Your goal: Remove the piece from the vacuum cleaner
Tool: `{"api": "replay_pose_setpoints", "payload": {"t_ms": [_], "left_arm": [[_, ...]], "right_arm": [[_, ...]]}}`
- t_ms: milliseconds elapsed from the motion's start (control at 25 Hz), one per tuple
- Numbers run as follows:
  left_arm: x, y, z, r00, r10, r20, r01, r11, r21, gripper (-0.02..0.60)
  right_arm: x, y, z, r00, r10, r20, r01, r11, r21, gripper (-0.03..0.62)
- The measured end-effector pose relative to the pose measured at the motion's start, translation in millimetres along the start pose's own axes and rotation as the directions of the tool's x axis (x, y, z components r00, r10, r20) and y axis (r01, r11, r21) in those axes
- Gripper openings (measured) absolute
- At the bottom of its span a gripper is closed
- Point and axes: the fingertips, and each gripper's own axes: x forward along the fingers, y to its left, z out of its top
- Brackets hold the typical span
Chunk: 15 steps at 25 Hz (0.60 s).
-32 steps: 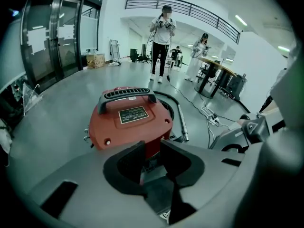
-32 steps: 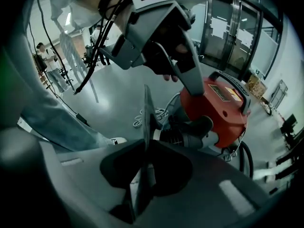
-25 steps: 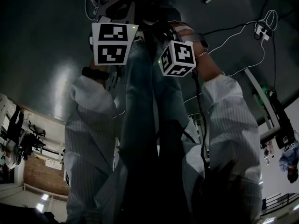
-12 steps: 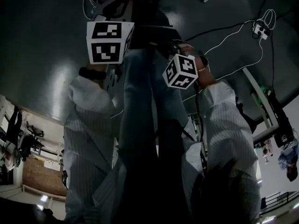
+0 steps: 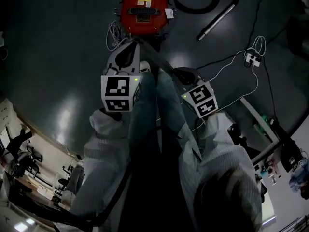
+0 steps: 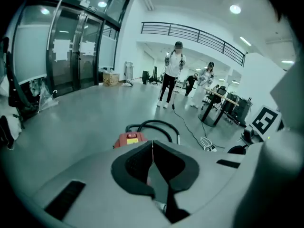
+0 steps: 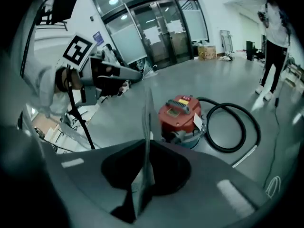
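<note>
The red vacuum cleaner (image 5: 144, 9) stands on the grey floor ahead of me, also in the right gripper view (image 7: 179, 115) and the left gripper view (image 6: 130, 139). A thin flat grey piece (image 7: 147, 113) is clear of the vacuum, held up in the air. My right gripper (image 7: 145, 148) is shut on its near end. My left gripper (image 6: 152, 148) is closing on the far end, pads pressed together with the thin sheet between them. In the head view the left gripper (image 5: 129, 52) and right gripper (image 5: 186, 76) hang side by side below the vacuum.
The vacuum's black hose (image 5: 203, 1) loops to its right, ending in a metal wand (image 5: 217, 19). A white cable and power strip (image 5: 251, 57) lie on the floor at right. Two people (image 6: 172, 72) stand far off by a table (image 6: 218, 106).
Both grippers have drawn back from the vacuum and sit lower in the head view. The whole vacuum, hose and wand now show above them. The right gripper's marker cube has moved right.
</note>
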Motion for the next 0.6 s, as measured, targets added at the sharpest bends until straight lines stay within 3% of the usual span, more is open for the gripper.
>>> {"api": "replay_pose_setpoints", "payload": {"t_ms": [200,400,600], "left_arm": [[-110,-5,77,0.994,0.068,0.09,-0.061,0.995,-0.083,0.005],[-192,-28,122,0.977,0.113,0.181,-0.107,0.993,-0.04,0.005],[-234,-59,170,0.953,0.088,0.289,-0.09,0.996,-0.007,0.005]], "right_arm": [[-88,45,88,0.991,-0.065,0.117,0.062,0.998,0.031,0.026],[-161,92,156,0.961,-0.093,0.261,0.1,0.995,-0.013,0.026],[-219,118,195,0.916,-0.101,0.388,0.114,0.993,-0.01,0.026]]}}
